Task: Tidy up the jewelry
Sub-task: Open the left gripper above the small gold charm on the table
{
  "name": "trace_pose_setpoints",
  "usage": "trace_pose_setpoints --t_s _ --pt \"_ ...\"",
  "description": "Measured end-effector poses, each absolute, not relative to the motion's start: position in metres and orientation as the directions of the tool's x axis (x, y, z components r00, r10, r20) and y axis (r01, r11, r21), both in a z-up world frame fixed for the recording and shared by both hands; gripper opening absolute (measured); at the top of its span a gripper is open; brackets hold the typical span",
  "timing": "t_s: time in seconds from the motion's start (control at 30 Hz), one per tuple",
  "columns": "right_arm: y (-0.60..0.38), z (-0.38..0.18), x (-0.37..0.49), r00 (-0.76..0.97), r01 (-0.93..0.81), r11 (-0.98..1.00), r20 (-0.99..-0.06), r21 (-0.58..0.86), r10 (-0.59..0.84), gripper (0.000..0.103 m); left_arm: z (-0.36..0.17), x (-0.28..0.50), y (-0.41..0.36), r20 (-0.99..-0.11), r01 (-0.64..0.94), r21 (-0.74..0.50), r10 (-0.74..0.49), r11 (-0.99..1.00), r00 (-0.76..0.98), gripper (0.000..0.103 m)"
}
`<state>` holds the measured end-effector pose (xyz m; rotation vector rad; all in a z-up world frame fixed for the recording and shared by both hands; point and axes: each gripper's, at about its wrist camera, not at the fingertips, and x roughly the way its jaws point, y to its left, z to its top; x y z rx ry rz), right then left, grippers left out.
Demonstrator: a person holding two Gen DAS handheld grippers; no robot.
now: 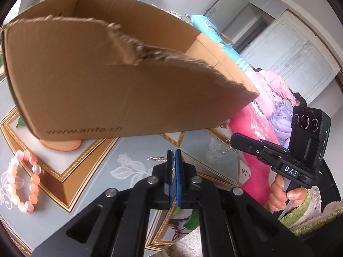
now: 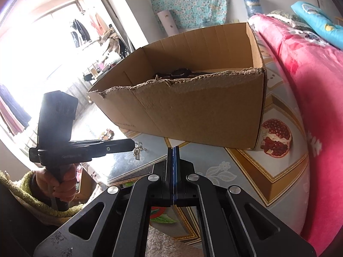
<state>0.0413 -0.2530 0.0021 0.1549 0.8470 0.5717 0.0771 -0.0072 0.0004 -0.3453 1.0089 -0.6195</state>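
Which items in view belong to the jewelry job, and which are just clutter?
Job:
- bead bracelet
- gold chain
- cardboard box, with a dark item inside that I can't identify

Lying about:
- pink blanket
- clothes pile
- floral cloth on the wall

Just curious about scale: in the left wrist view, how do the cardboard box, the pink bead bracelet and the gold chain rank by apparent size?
1. Cardboard box, by far largest.
2. Pink bead bracelet.
3. Gold chain, smallest; partly hidden behind the hand-held gripper, so its full length is unsure.
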Motion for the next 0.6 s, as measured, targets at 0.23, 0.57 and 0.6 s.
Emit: trace_pose_setpoints --t_s 0.23,0.57,0.6 --pt "-0.252 0.0 0.043 0.515 -0.42 0.835 -0.664 0.357 0.542 0.0 0.0 0.074 -0.005 -0.671 0.323 -0.546 -0.634 0.773 0.384 0.007" --pt "-0.251 -0.002 0.044 0.507 -0.42 0.833 -0.668 0.36 0.544 0.0 0.006 0.056 -0.036 -0.784 0.456 -0.28 -0.476 0.845 0.398 0.036" --pt "-0.251 -0.002 0.045 0.506 -0.421 0.833 -0.668 0.36 0.545 0.0 0.006 0.055 -0.039 -0.793 0.464 -0.251 -0.455 0.849 0.404 0.036"
